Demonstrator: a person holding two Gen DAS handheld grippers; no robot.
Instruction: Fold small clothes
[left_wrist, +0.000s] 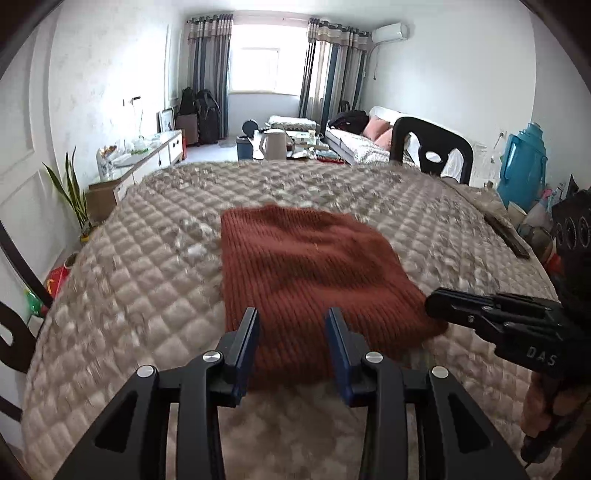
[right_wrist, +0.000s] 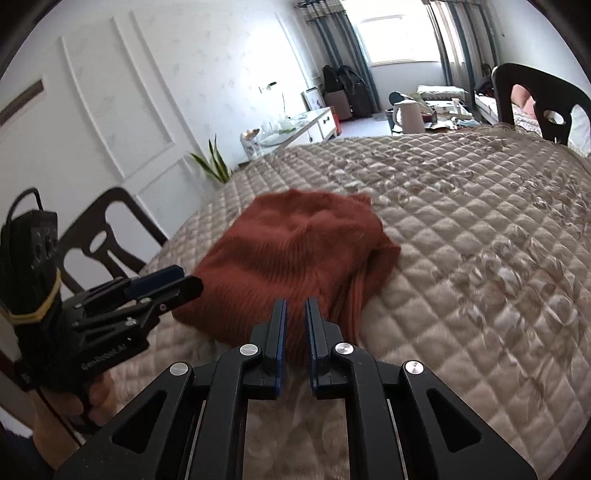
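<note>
Rust knit sweater lying on quilted bed, already gathered into a rough rectangle, layered edges stacked along its right side (clearest from the right wrist view, where folds hang down that flank). Left gripper poised over the near hem, jaws spread wide, nothing between them. Right gripper just short of the near right corner, jaws narrowed to a slim gap, nothing pinched; whether the tips touch fabric cannot be told. Probably between folds, or lining up for a final fold or a tidy. Risks from here, as judgement only: pinching just the top layer at the hem, so the stacked layers beneath slide apart on lifting; thick ribbed knit springing back once released, undoing the crease; the slim gap on the right too tight to take several layers, pushing the corner away instead of catching it; snagging the quilt together with the knit if the tips dive too low; uneven lifting between the two sides skewing the rectangle. Blur on the far edge, so its true outline uncertain.
</note>
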